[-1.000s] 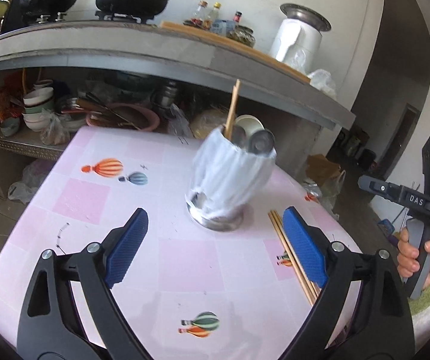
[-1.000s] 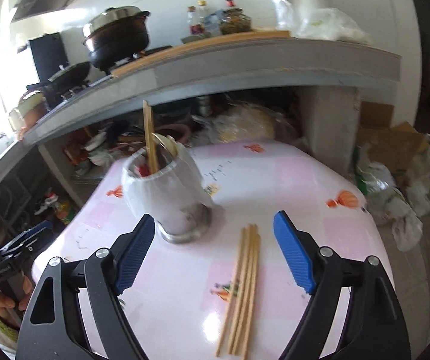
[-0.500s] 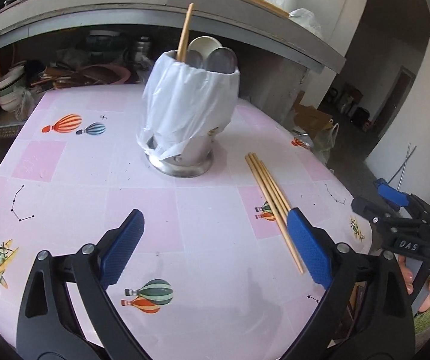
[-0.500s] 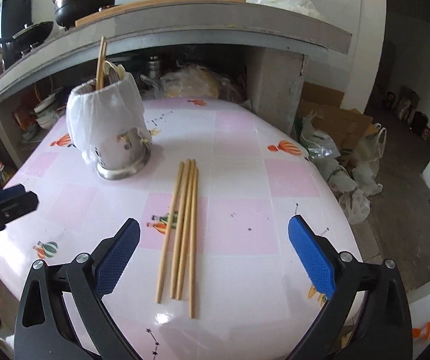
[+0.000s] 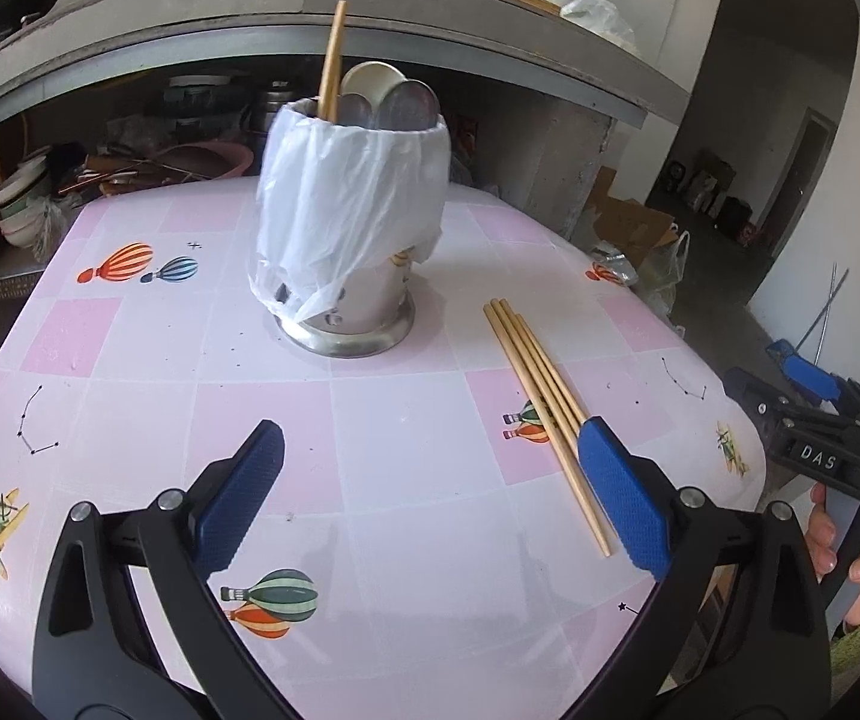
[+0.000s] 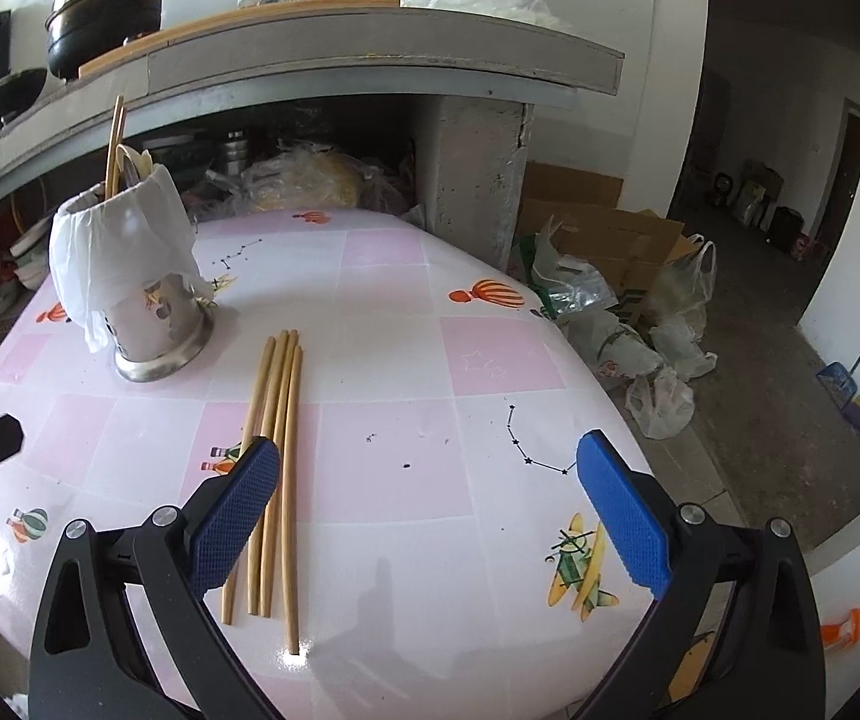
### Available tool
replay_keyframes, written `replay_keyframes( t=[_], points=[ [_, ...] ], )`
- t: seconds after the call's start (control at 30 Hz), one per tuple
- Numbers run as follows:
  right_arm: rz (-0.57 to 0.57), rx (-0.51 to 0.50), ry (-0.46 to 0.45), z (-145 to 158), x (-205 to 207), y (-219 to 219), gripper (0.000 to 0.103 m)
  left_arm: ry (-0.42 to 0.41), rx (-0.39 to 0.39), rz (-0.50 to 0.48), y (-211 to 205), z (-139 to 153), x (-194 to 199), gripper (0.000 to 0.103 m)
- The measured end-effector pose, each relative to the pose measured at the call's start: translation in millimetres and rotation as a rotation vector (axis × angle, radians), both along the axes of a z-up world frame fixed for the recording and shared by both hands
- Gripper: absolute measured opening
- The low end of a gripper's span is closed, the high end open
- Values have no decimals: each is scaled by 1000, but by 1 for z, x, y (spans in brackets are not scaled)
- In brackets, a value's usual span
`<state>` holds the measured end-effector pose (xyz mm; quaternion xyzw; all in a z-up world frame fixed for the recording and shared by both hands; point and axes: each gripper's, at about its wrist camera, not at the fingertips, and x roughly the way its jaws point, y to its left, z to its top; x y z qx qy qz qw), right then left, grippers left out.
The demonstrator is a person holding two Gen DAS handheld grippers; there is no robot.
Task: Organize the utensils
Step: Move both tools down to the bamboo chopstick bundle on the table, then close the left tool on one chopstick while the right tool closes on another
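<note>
Right wrist view: four long chopsticks (image 6: 273,456) lie flat, side by side on the pink table (image 6: 430,360), running from near the camera toward the metal holder (image 6: 147,324). The right gripper (image 6: 426,510) has just opened wide, nothing inside. The left gripper (image 5: 430,498) is wide open too, empty

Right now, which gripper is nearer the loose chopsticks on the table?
Right. The right gripper hangs open over the chopsticks, its left finger overlapping them. The left gripper, also open, sits to their left, only its right finger reaching them.
</note>
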<state>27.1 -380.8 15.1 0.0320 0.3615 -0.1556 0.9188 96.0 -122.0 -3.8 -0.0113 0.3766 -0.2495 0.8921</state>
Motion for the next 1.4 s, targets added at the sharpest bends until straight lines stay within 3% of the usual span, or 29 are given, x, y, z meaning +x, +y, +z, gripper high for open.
replay_keyframes(
  t=[0.13,0.37,0.53,0.63,0.73,0.83,1.0,1.4],
  points=[
    [25,54,-36,-3,-2,-9,96,26,-8,-53,-12,-8,3,95],
    [40,90,-60,-8,-1,-19,96,84,-96,-120,-29,-17,16,95],
    [14,84,-61,-11,-4,-28,96,44,-7,-122,-46,-19,21,95],
    [19,136,-30,-17,-4,-37,96,12,72,-107,-54,-23,23,95],
    [34,186,-4,-24,-4,-43,96,2,101,-132,-63,-26,23,95],
    [52,233,13,-32,0,-44,87,-14,140,-176,-77,-30,23,94],
    [107,298,50,-42,10,-36,68,4,169,-237,-102,-39,33,64],
    [159,310,100,-50,21,-15,65,84,228,-310,-140,-68,53,22]
  ],
)
